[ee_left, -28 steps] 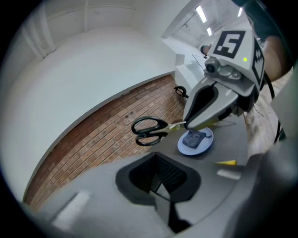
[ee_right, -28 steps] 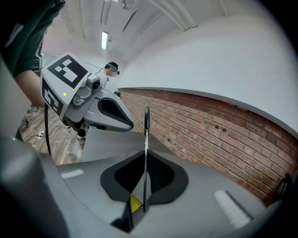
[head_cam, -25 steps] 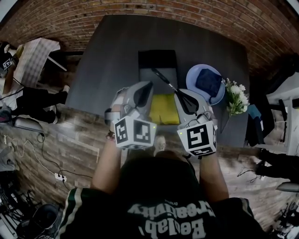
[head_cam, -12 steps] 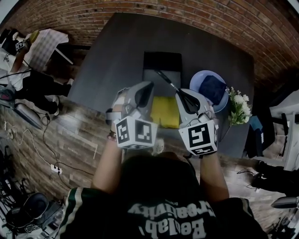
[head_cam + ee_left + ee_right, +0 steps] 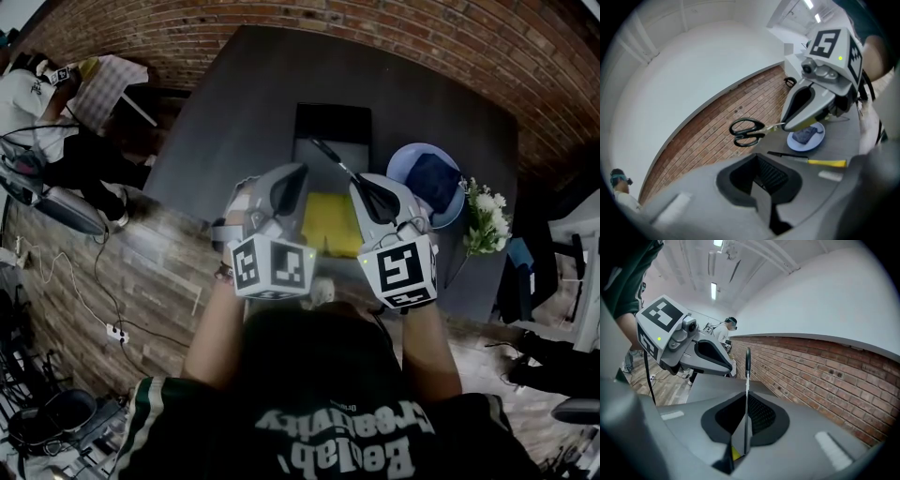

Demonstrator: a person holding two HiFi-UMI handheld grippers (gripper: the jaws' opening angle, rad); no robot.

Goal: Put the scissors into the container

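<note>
**RIGHT TONGS CLAMPED ON THE SCISSORS, CONTAINER AHEAD AT 12 O'CLOCK**

Directions are read in the head view, with 12 o'clock pointing away from the person.

1. **Arm pose.** Both forearms are bare and reach forward side by side. The left forearm runs toward 11 o'clock and the right forearm toward 1 o'clock. Both hands are hidden under the gripper bodies, behind the left marker cube and the right marker cube.

2. **Left tongs**. They are held level with the right pair, with the tips angled toward 1 o'clock. The jaws are drawn together to a narrow slit and nothing is between them.

3. **Right tongs**. The tips are angled toward 11 o'clock and the jaws are closed on the blades of the scissors. The scissors are in the air, clear of the desk. Their black handles point away toward 11 o'clock and, seen from above, lie over the near half of the container.

4. **Yellow cloth**. It lies flat on the desk between the two grippers, which cover its side edges.

5. **Container.** It is a dark rectangle at 12 o'clock, just beyond the cloth. Its near half reads grey and its far half black, and the interior cannot be made out.

6. **At 1 o'clock.** A blue plate carries a dark blue cloth. White flowers stand at 2 o'clock by the desk edge.

7. **Far field.** A brick wall stands beyond the desk. Another person is at 10 o'clock, cut by the frame edge.

**Limits.** The right gripper view shows the scissors edge-on, as a thin line. The blade tips are hidden inside the jaws.
</note>
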